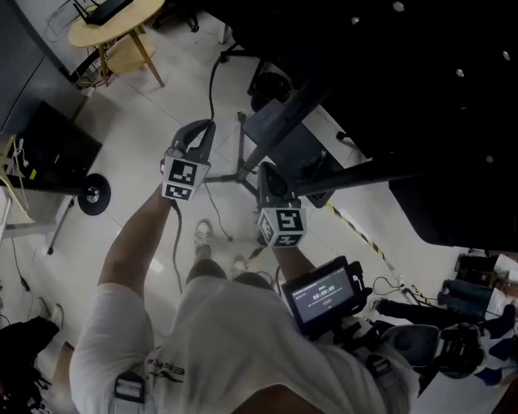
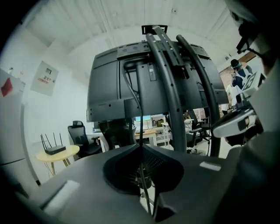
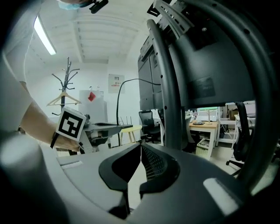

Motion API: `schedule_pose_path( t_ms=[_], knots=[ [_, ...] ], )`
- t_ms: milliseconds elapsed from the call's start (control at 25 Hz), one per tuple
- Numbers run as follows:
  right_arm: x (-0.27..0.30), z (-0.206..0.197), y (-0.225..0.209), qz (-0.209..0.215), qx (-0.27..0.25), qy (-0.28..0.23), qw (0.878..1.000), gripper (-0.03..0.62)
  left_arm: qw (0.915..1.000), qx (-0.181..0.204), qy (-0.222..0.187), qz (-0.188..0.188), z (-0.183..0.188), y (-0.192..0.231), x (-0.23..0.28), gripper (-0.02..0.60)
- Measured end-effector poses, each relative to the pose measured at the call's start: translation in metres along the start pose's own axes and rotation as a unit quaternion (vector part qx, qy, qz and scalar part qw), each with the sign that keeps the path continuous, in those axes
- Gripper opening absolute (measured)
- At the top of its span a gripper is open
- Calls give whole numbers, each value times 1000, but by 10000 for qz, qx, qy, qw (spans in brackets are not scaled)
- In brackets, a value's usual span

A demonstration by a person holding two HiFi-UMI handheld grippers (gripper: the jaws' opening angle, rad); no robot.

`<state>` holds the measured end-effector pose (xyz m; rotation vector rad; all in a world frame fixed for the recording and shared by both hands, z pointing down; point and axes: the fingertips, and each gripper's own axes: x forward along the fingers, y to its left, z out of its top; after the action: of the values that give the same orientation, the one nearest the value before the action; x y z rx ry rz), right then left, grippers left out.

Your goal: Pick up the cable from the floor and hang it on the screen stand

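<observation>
Jaws of the left gripper (image 2: 142, 146) clench the cable (image 2: 140, 124) running between them; those of the right gripper (image 3: 141, 145) meet, empty.

in the head view the screen stand (image 1: 240, 154) stood at centre, with its screen (image 1: 388, 97) filling the upper right. the left gripper (image 1: 206, 125) was just left of the stand's legs, and the right gripper (image 1: 267, 170) was just beside them on the right. the cable (image 1: 212, 81) ran from between the left gripper's jaws toward the top edge. a round table (image 1: 113, 24) sat in the upper left, and a wheel (image 1: 93, 194) sat at mid left.
</observation>
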<state>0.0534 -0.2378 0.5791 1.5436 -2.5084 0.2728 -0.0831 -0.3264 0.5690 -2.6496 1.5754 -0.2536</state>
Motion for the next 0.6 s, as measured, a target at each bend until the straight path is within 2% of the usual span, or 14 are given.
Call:
schedule_pose_path(
  t_ms=[200,360,600],
  knots=[
    [-35,20,0,219,-50,-288,9993,15,9989,304,-335,143,66,-24,-37,9],
    [-57,32,3,400,-118,-530,9977,15,9969,553,-504,225,104,-42,-58,8],
    [-70,64,-6,641,-131,-745,9951,15,9939,795,-686,345,175,-50,-64,9]
  ],
)
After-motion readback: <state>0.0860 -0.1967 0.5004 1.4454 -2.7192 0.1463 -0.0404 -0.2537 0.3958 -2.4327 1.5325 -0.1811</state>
